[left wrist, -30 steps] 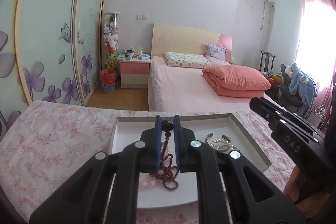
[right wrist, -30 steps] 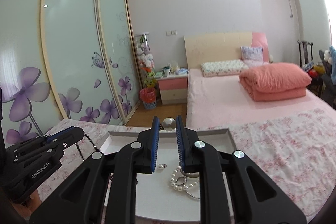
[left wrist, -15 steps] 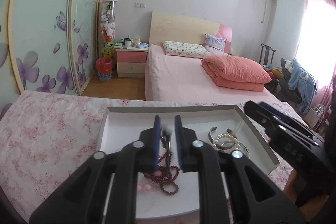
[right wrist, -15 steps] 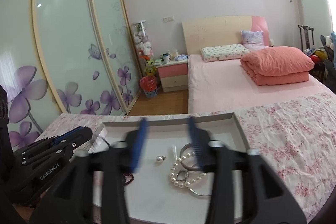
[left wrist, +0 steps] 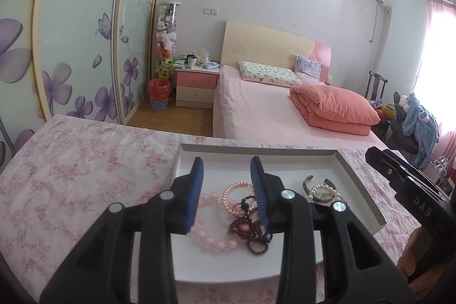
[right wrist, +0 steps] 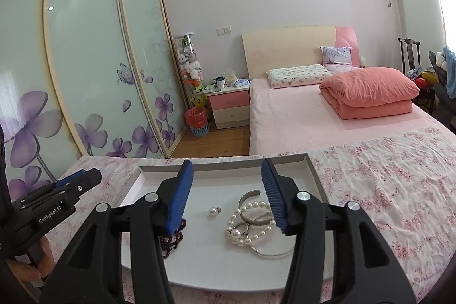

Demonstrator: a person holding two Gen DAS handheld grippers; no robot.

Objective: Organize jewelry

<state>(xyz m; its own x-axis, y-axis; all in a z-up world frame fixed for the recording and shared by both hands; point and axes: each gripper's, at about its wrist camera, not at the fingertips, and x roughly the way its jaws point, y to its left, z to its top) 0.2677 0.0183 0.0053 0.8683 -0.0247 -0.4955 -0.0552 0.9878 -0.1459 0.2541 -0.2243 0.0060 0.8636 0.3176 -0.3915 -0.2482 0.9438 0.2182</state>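
Note:
A white shallow tray [left wrist: 256, 154] [right wrist: 222, 164] lies on a pink floral cloth. In it lie a dark red bead string [left wrist: 250, 230] [right wrist: 171, 240], a pink bead bracelet [left wrist: 211, 238], a small pink pearl bracelet [left wrist: 230, 193], a white pearl bracelet [right wrist: 248, 224] [left wrist: 322, 190], silver bangles [right wrist: 250, 195] and a single pearl pendant [right wrist: 213, 211]. My left gripper [left wrist: 226, 167] is open and empty above the red and pink beads. My right gripper [right wrist: 226, 165] is wide open and empty above the pendant and pearls.
The floral-covered table [left wrist: 79, 175] ends just behind the tray. Beyond it stand a pink bed [left wrist: 270, 107] with a folded quilt, a nightstand [left wrist: 196, 87], a red bin [left wrist: 159, 93] and sliding wardrobe doors [left wrist: 71, 47]. A chair with clothes [left wrist: 413, 118] stands right.
My left gripper held the dark red bead string and has let it fall into the tray, then opened. My right gripper held the pearl pendant, dropped it into the tray and opened wide.

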